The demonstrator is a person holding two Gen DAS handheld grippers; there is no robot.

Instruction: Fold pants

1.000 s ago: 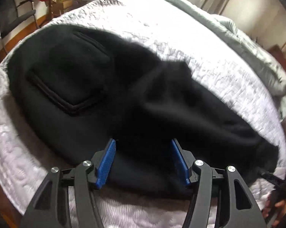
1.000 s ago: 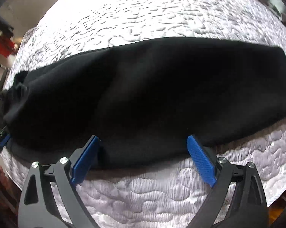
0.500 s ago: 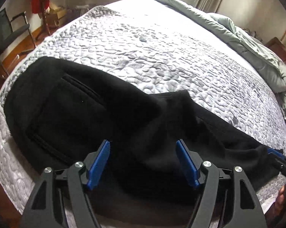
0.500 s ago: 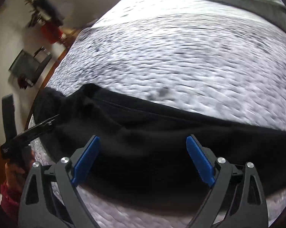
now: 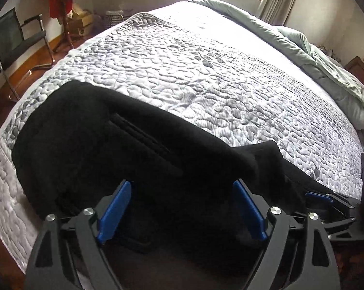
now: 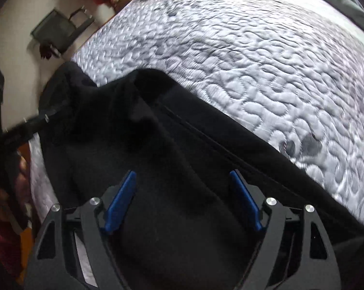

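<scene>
Where black pants darken, folds indistinct.

Pants: the near edge was covered by the left gripper at the bottom of the left wrist view; black cloth hid most seams.
Pants leg: cut off at the lower right edge of the right wrist view.
Right gripper: only one blue pad and dark links showed at the right edge of the left wrist view.
Quilt: stitching was blurred across the upper part of the right wrist view.
Hand: blurred, partly cut off at the left edge.
</scene>
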